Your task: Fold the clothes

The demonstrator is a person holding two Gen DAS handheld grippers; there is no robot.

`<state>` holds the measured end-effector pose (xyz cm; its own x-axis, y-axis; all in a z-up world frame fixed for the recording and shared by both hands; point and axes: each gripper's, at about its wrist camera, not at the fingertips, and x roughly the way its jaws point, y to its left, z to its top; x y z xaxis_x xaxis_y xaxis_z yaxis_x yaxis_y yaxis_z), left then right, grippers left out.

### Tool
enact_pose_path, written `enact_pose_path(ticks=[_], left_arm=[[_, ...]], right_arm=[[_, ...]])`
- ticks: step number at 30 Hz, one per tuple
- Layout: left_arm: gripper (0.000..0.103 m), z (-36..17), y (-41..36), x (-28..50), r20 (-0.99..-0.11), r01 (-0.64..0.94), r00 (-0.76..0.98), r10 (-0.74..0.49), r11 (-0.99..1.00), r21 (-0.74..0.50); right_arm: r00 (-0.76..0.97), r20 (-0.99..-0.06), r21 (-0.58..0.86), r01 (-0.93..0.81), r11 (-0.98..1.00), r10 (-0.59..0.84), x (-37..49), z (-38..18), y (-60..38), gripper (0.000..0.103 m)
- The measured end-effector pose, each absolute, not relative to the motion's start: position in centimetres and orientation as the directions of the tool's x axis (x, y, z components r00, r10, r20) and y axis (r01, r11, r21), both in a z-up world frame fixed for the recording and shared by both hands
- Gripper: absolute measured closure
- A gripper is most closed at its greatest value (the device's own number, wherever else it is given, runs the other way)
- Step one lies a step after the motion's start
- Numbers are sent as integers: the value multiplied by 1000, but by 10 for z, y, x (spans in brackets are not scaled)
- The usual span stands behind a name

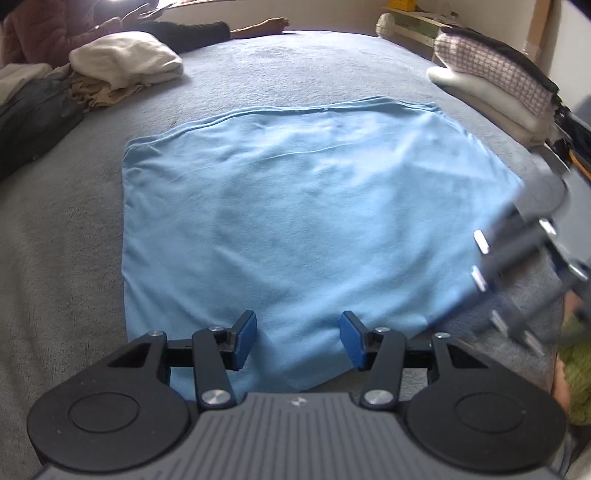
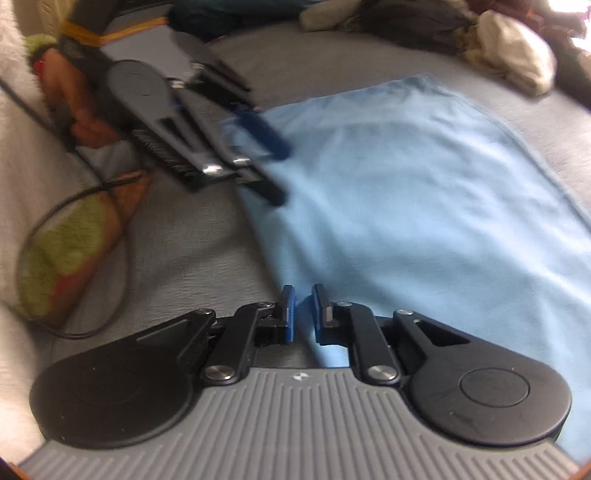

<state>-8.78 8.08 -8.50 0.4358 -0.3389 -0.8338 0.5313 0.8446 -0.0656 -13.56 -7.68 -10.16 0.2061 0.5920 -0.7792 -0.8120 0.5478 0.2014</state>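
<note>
Blue cloth (image 1: 314,221) lies flat on the bed, already folded partly, just ahead of our half-open left claw (image 1: 299,339). Our right claw (image 2: 303,314) pinches its edge. More folds remain.

Home bedroom: grey fleece-covered bed (image 1: 314,66) as work surface, folded clothes stacks (image 1: 125,61) at its edges, wooden shelf (image 1: 417,26) by the wall, a person's arm (image 1: 221,31) resting on the far side.
</note>
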Motion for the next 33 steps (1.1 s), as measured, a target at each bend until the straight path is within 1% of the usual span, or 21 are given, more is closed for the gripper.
enact_pose_path(ticks=[1, 2, 4, 7, 9, 13, 17, 18, 20, 23, 24, 26, 27, 30, 33], left_arm=[[52, -85, 82, -87, -834, 524, 436, -339, 849, -71], [52, -84, 83, -86, -834, 517, 436, -338, 853, -75], [52, -83, 85, -84, -834, 503, 438, -335, 860, -82], [52, -80, 90, -80, -829, 473, 445, -339, 875, -104], [52, -77, 93, -78, -825, 446, 452, -340, 887, -121], [52, -72, 98, -79, -816, 413, 466, -343, 900, -142], [52, -72, 97, -81, -810, 404, 477, -341, 904, -142], [52, -73, 96, -80, -812, 401, 474, -339, 905, -144], [52, -76, 94, -78, -818, 400, 465, -338, 905, -146], [52, -77, 93, -79, -820, 403, 465, -332, 905, -138], [52, -77, 94, -79, -820, 398, 466, -333, 906, -142], [52, -76, 96, -79, -818, 386, 467, -336, 910, -153], [52, -76, 97, -79, -817, 379, 468, -337, 912, -159], [52, -77, 100, -77, -816, 357, 469, -338, 918, -175], [52, -79, 101, -76, -818, 345, 465, -339, 920, -185]], right_arm=[[117, -757, 290, -822, 491, 643, -139, -99, -76, 93], [55, -740, 338, -830, 443, 670, -144, -97, -75, 94], [24, -730, 345, -850, 398, 683, -152, -93, -73, 93], [108, -719, 342, -805, 485, 687, -138, -90, -83, 93], [161, -704, 343, -776, 530, 691, -127, -89, -89, 91], [228, -681, 316, -766, 560, 696, -121, -80, -92, 91], [326, -707, 282, -683, 674, 627, -115, -87, -114, 91], [308, -724, 298, -667, 682, 618, -115, -94, -116, 91], [212, -739, 372, -663, 649, 640, -122, -105, -112, 91], [22, -682, 481, -739, 471, 731, -150, -103, -96, 92], [-5, -671, 487, -757, 436, 741, -157, -100, -93, 93], [81, -673, 460, -733, 502, 735, -152, -95, -103, 93], [142, -668, 462, -691, 556, 731, -145, -94, -115, 91], [288, -654, 458, -585, 669, 699, -129, -92, -145, 91], [276, -638, 449, -625, 639, 719, -123, -92, -136, 91]])
